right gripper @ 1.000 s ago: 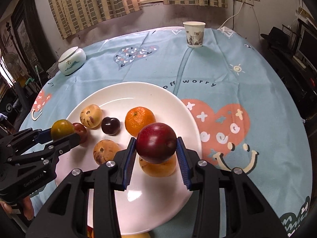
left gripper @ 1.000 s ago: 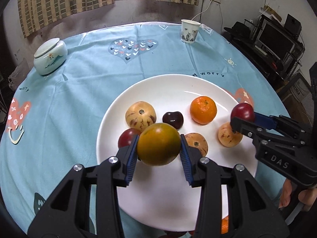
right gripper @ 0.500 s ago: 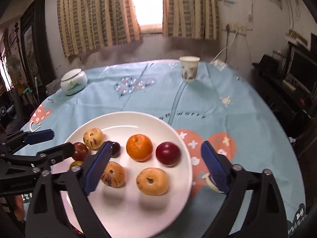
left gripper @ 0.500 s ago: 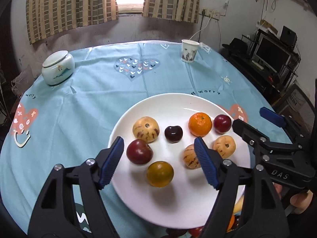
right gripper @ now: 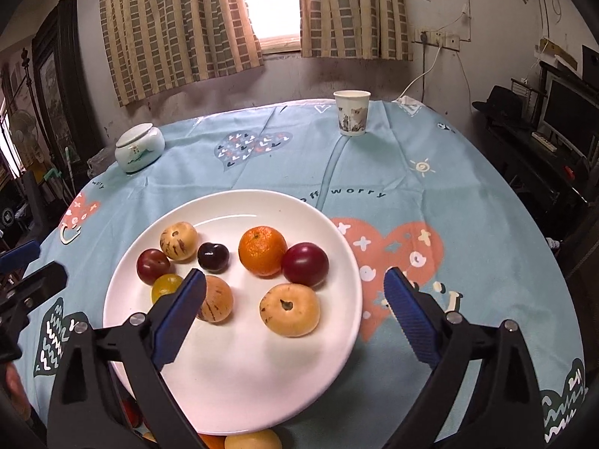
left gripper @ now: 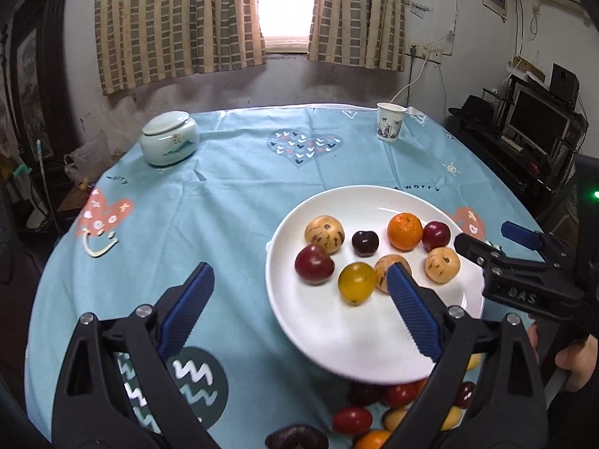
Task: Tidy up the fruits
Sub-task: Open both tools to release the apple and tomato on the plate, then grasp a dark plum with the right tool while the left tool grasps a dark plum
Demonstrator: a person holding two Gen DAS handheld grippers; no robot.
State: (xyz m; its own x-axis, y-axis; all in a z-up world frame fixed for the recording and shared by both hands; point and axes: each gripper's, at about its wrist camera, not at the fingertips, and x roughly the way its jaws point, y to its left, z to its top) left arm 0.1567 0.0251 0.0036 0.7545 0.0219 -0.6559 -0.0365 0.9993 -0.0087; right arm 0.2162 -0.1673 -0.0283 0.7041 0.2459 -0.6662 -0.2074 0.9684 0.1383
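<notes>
A white plate [left gripper: 355,344] [right gripper: 243,374] on the blue tablecloth carries several fruits. A yellow-green tomato [left gripper: 356,283] lies beside a dark red plum [left gripper: 313,264], and a red plum [right gripper: 305,265] rests against the orange [right gripper: 262,250]. Speckled melons [right gripper: 290,309] and a dark cherry [right gripper: 213,257] lie among them. My left gripper [left gripper: 298,270] hovers over the plate's left edge, its jaws opening with nothing gripped. Over the plate's right half, my right gripper [right gripper: 294,275] stands open and holds nothing. Each gripper shows in the other's view [left gripper: 483,234] [right gripper: 45,260].
Loose fruits [left gripper: 374,411] lie on the cloth at the near edge, partly under the plate. A lidded ceramic jar [left gripper: 169,137] stands far left and a paper cup [left gripper: 389,121] far right. A desk with a monitor [left gripper: 539,127] is beyond the table's right side.
Both grippers let go of their fruit and opened wide: the yellow-green tomato and the red plum now lie on the plate. The left gripper drew back, up and to the left.
</notes>
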